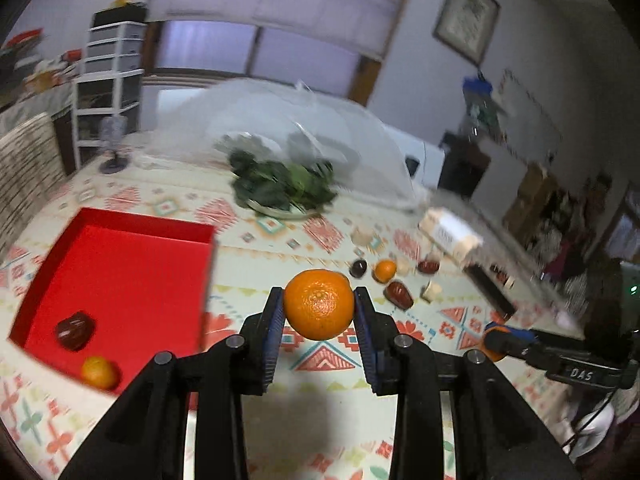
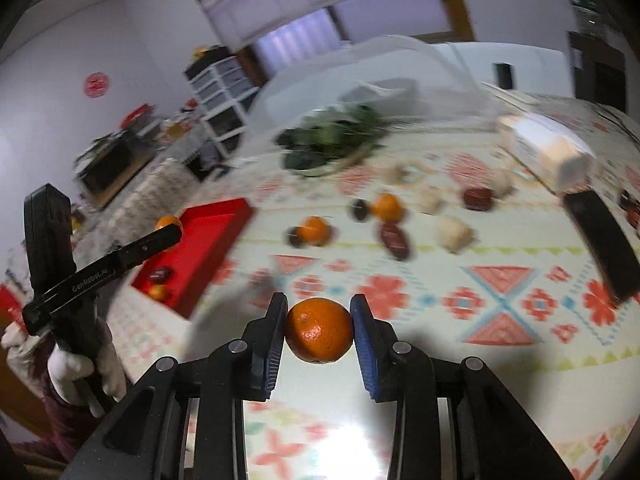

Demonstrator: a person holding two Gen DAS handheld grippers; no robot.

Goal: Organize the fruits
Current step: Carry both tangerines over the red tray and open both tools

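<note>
Far left on the patterned bench point(image 1: 256, 240): red tray point(image 1: 120, 264), open-topped, with a dark red fruit point(image 1: 75, 330) and a small orange point(image 1: 99, 372) lying near its closest corner, close together but apart.

Just right of the tray, above the bench: left claw point(image 1: 319, 306), pinching a large orange point(image 1: 319, 304) between its blue pads, the fruit clear of the cloth below.

Behind, mid-bench: plate of leafy greens point(image 1: 280, 188) at the edge of a clear mesh dome cover point(image 1: 304, 128).

Further right, loose on the cloth: a second small orange point(image 1: 385, 271) between a dark round fruit point(image 1: 358, 268) and a brown-red oblong fruit point(image 1: 399, 294), with pale lumps point(image 1: 431, 291) scattered near; too blurred to name more exactly. Beyond these, a pale box point(image 1: 450, 236) and a black flat bar point(image 1: 492, 294).

Far right: right claw point(image 2: 319, 330), pinching another orange point(image 2: 319, 330) between its pads, held above the bench. In that same view, at the left edge, a white-gloved hand point(image 2: 76, 364) around the left tool's handle.
</note>
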